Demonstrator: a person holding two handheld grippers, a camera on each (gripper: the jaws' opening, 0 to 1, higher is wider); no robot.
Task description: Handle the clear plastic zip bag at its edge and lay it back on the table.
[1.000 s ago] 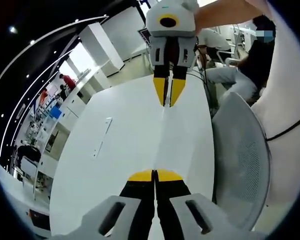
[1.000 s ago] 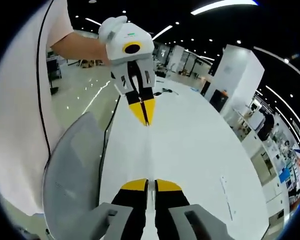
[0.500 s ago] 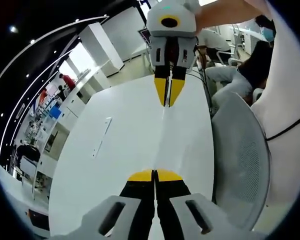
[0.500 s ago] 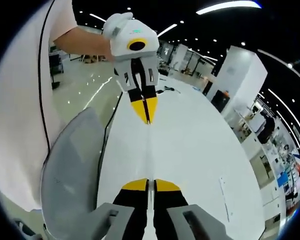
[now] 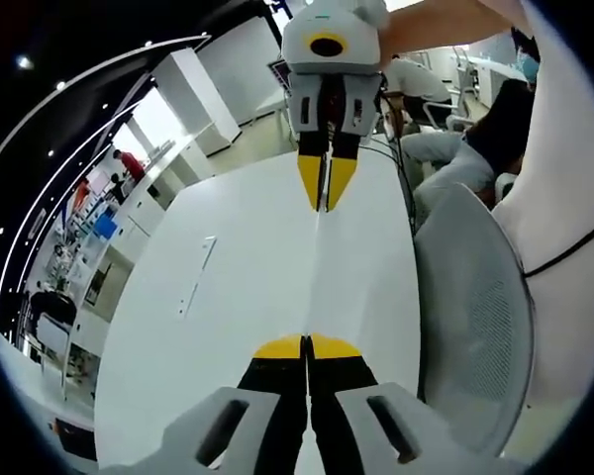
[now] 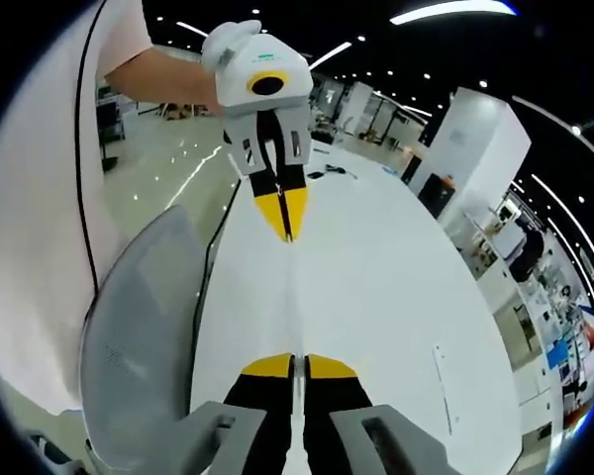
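Note:
The clear plastic zip bag (image 5: 315,267) hangs edge-on above the white table (image 5: 228,297) and reads as a thin pale line. It is stretched between my two grippers, which face each other. My left gripper (image 5: 307,341) is shut on its near edge, yellow tips pressed together. The right gripper (image 5: 320,195) pinches the far edge, held by a bare forearm. From the right gripper view, the bag (image 6: 291,297) runs from my right gripper (image 6: 293,359), shut on it, up to the left gripper (image 6: 285,226) over the table (image 6: 396,297).
A grey mesh chair (image 5: 475,317) stands by the table's edge, beside a person in a white shirt; the same chair (image 6: 139,336) sits left in the other view. A small white strip (image 5: 195,277) lies on the table. People sit in the background (image 5: 475,129).
Both hands have drifted slightly, so the opposite gripper sits a little higher and further left in each view. Both grips on the bag are unchanged.

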